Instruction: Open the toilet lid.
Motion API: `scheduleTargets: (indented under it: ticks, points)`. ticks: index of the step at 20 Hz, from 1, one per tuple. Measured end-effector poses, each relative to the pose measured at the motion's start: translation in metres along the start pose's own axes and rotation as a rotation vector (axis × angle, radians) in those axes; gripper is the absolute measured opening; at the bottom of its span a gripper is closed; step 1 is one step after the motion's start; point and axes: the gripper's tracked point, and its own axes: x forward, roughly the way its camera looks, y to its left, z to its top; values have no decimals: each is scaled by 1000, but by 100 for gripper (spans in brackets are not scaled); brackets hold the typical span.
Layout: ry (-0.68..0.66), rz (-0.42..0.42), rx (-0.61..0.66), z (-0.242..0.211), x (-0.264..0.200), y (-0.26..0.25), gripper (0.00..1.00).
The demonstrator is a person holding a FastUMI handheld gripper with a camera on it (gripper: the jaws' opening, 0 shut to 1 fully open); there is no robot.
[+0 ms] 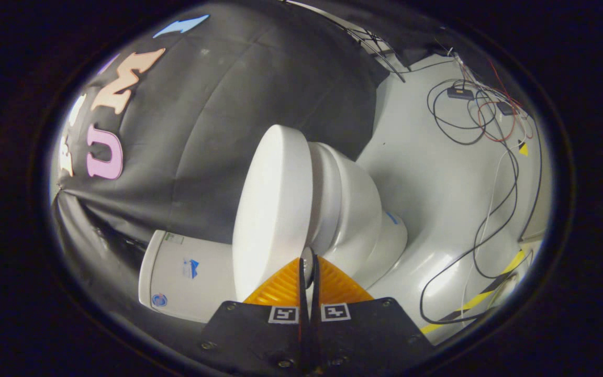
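Observation:
The view is rolled sideways, so the white toilet appears lying over. Its thick, rounded toilet lid faces the black cloth wall, with the seat and bowl right behind it and only a thin seam between them. The tank lies beside the lid, close to my fingers. My gripper sits at the lid's near rim, its fingers drawn almost together with a sliver of the rim pinched between them.
The pale floor spreads beyond the bowl, crossed by loose black, white and red cables and small black boxes. Yellow-and-black tape marks the floor near the fingers. The black cloth wall stands behind the toilet.

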Motion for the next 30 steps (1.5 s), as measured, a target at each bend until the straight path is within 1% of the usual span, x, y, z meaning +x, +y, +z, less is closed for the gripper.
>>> scheduleTargets:
  ticks: [5,11,14,20,30]
  points:
    - [0,60,-26,3,-13,28,1]
    - [0,98,-65,5,-25,53,1]
    - [-5,133,-82,7,-30,67,1]
    - [-20,183,-178,3,-44,101,1]
    - [-25,246,-252,-8,-56,145,1]
